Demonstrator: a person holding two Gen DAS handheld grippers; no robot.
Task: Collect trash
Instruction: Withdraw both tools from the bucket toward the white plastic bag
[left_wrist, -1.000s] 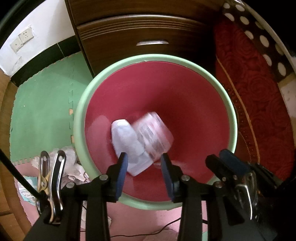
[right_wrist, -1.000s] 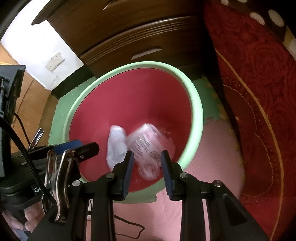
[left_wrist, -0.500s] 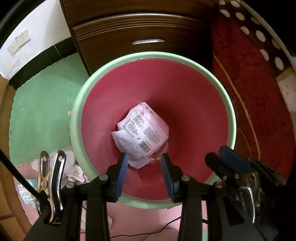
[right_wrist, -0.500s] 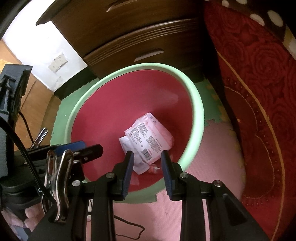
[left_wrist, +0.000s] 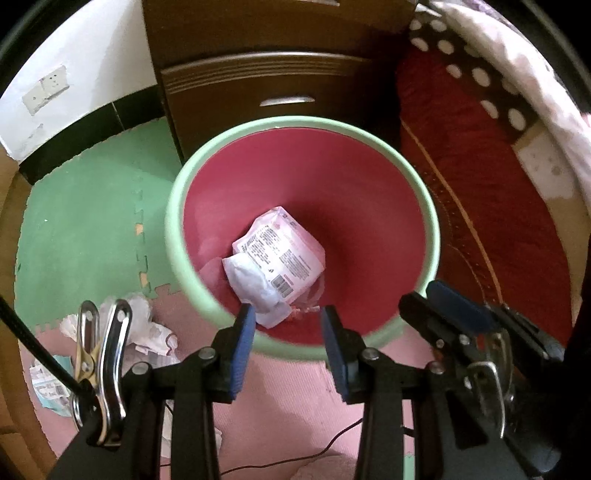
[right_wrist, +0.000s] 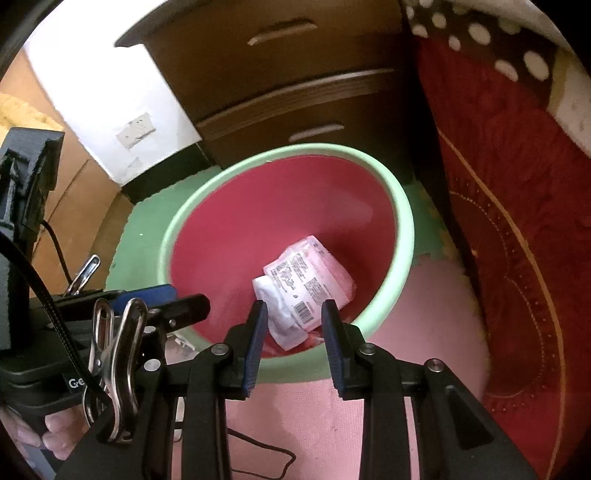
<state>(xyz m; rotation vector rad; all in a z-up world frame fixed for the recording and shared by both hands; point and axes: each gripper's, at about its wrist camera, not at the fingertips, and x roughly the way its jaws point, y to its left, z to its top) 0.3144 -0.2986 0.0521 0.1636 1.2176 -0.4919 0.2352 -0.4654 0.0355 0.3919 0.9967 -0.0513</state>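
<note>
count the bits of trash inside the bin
2, maybe more underneath: a pink packet at the bin's bottom, and a white wrapper half under it, toward the near wall.

The left black two-finger gripper with blue pads (left_wrist: 288, 347) is pointed steeply downward, its jaws parted with nothing gripped between them. The right black two-finger gripper with blue pads (right_wrist: 293, 343) is angled downward likewise, its jaws parted and empty. The two are held side by side. Fingers of the person's left hand (right_wrist: 44, 428) are seen wrapped around the left gripper's handle.
</note>
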